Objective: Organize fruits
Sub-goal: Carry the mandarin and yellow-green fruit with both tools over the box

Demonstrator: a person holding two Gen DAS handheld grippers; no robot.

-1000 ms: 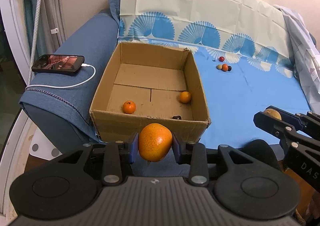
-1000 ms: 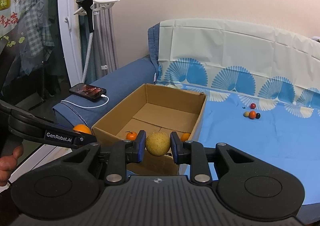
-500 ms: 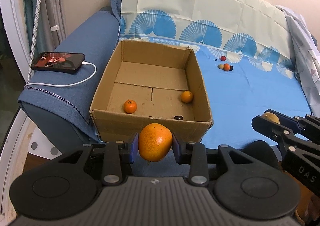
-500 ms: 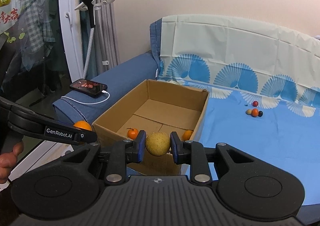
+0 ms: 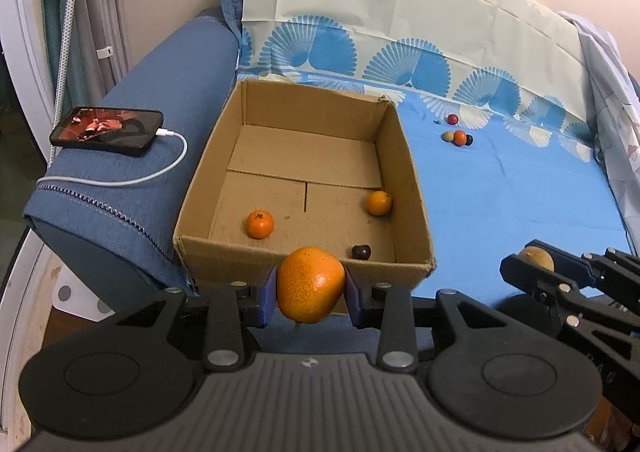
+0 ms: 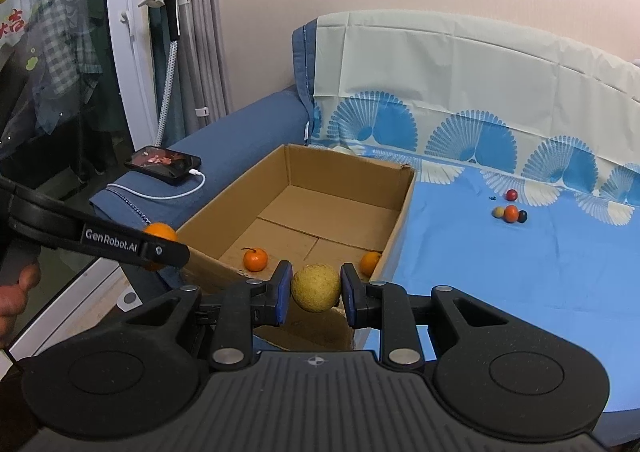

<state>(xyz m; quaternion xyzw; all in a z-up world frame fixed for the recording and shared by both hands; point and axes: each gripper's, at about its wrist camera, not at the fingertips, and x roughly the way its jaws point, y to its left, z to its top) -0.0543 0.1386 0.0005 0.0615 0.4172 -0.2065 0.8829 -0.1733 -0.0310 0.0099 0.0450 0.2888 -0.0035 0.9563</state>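
My left gripper (image 5: 311, 290) is shut on a large orange (image 5: 311, 284), held just before the near wall of the open cardboard box (image 5: 304, 268). My right gripper (image 6: 315, 290) is shut on a round yellow-brown fruit (image 6: 316, 287), in front of the box's near right corner (image 6: 400, 211). Inside the box lie two small oranges (image 5: 260, 224) (image 5: 379, 202) and a dark small fruit (image 5: 361, 252). Several small fruits (image 5: 458, 136) lie on the blue sheet beyond the box; they also show in the right wrist view (image 6: 510, 213).
The box sits on a sofa covered by a blue sheet (image 5: 500, 191). A phone (image 5: 107, 127) with a white cable lies on the blue armrest left of the box. A window frame and curtain (image 6: 132, 63) stand at the left.
Both grippers have moved slightly forward towards the box, each still holding its fruit. The fruits in the box have not moved.
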